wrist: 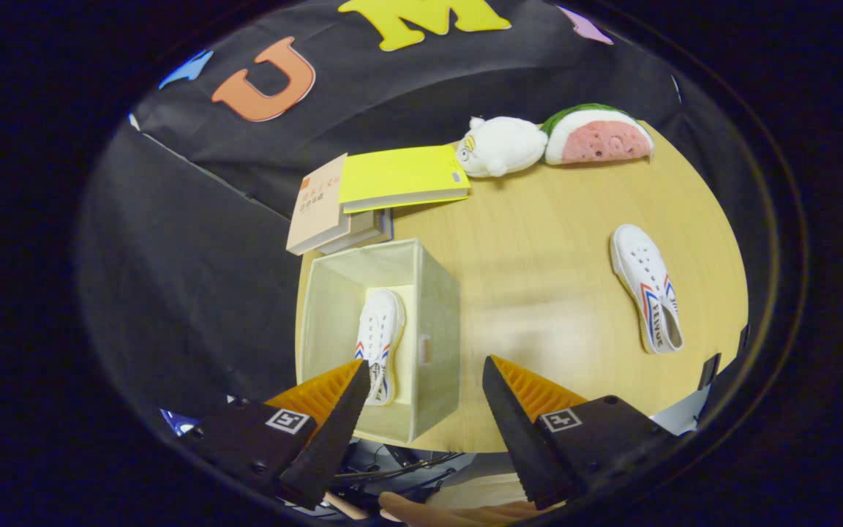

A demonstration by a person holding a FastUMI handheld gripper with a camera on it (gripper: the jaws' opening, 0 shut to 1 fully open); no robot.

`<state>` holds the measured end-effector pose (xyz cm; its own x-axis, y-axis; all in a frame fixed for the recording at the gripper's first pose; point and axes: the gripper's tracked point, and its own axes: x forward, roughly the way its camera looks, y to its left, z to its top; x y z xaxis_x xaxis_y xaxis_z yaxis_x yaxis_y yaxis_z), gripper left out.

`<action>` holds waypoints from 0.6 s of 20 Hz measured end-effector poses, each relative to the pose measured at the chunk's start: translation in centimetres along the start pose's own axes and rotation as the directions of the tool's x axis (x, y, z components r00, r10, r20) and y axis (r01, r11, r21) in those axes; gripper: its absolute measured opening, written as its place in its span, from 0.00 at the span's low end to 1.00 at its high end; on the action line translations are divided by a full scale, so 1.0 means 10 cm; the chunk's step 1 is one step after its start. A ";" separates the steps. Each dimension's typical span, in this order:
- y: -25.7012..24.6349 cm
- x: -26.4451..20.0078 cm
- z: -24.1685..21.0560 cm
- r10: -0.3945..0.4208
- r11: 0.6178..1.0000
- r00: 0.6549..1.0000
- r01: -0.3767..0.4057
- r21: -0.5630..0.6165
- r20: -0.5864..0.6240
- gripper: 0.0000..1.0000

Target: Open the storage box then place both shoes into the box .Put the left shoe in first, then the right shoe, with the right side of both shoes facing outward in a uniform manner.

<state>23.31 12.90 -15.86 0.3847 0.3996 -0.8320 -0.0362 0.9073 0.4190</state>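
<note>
The gripper (421,410) hung with its fingers apart and empty above the open pale fabric storage box (436,322), where one white canvas shoe with red and blue stripes (379,340) already lay. The second matching shoe (648,289) sat well apart at two o'clock on the light wooden surface (531,241). A skewed grasp could turn its right side inward. One finger hid the boxed shoe's heel.

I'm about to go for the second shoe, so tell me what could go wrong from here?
The gripper is open and empty above the storage box.
1. The first shoe lies along the middle of the box floor, so the second may land on it.
2. The second shoe lies flat on the table; gripping it could turn the wrong side outward.
</note>
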 end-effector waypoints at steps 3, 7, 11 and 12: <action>-0.48 -0.04 0.01 -0.008 0.999 1.000 0.009 0.048 -0.020 0.99; -1.19 -0.06 0.06 -0.045 0.994 0.997 0.050 0.093 -0.055 0.99; -2.00 -0.06 0.09 -0.172 0.983 0.978 0.179 0.049 -0.117 0.99; -2.23 -0.08 0.11 -0.225 0.973 0.966 0.229 0.024 -0.127 0.99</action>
<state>24.79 -7.80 -24.10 0.2623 0.1989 -0.9443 0.0748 0.9714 0.2254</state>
